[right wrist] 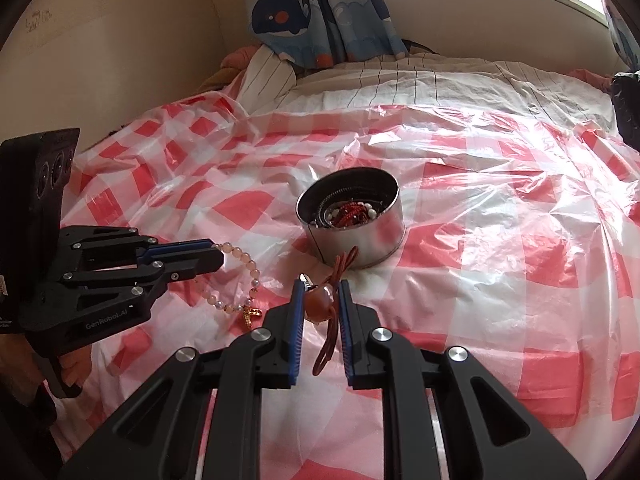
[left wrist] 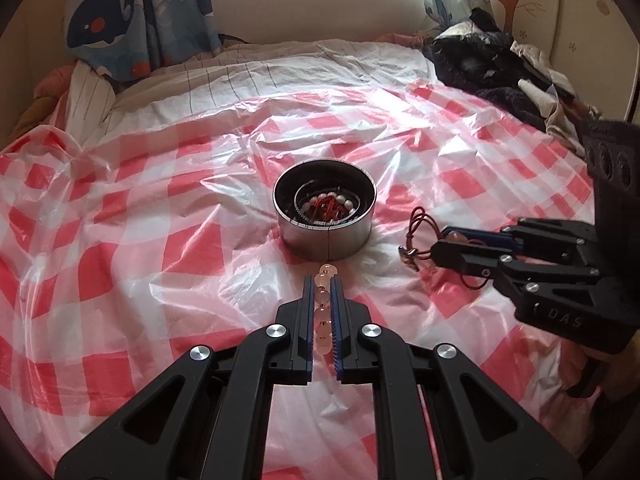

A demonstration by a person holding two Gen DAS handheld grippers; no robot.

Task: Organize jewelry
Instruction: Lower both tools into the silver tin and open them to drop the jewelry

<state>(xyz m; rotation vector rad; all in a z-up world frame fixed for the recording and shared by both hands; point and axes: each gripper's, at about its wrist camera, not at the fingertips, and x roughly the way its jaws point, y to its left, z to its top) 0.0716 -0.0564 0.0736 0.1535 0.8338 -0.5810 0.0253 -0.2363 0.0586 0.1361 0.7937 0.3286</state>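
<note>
Sheet (left wrist: 120, 240): red-and-white checks, glossy | Tin (left wrist: 326, 236): silver outside, dark inside | Bead bracelet (right wrist: 240, 264): pale pink, gold cross | Cord (right wrist: 326, 344): dark red, brown bead | Curtain (left wrist: 120, 20): blue whales | Tongs (left wrist: 322, 280): black, blue pads

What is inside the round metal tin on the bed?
The metal tin holds a white pearl strand, red cord jewelry and a silvery chain curled along the wall. What lies beneath them is covered.
</note>
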